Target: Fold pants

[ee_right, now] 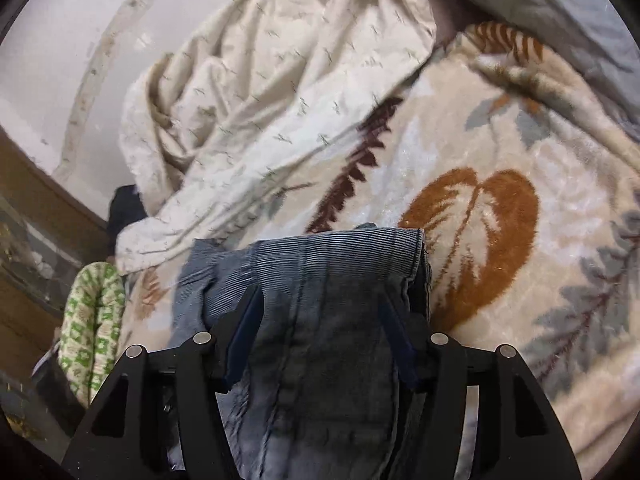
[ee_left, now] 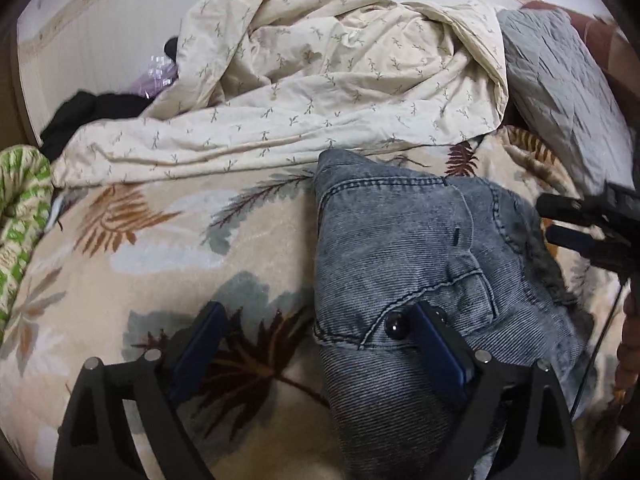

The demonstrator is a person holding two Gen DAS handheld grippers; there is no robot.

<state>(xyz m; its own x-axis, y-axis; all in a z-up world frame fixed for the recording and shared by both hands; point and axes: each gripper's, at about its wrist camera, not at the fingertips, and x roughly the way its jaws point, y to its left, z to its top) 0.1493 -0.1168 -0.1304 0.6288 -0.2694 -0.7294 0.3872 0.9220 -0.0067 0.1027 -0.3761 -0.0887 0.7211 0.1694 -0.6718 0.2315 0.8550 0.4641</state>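
Grey-blue denim pants [ee_left: 408, 248] lie folded in a bundle on a leaf-patterned fleece blanket [ee_left: 168, 248]. In the left wrist view my left gripper [ee_left: 316, 316] is open, its right finger [ee_left: 436, 344] resting on the pants by the waistband button, its left finger [ee_left: 204, 336] over the blanket. My right gripper shows at the right edge [ee_left: 576, 220]. In the right wrist view my right gripper [ee_right: 320, 308] is open, its fingers straddling the folded pants [ee_right: 328, 280], which run between them.
A crumpled cream sheet [ee_left: 320, 80] lies behind the pants. A grey quilted pillow [ee_left: 568, 80] is at back right, a green patterned cushion [ee_left: 20, 216] and dark clothes [ee_left: 92, 112] at left. White floor lies beyond the bed.
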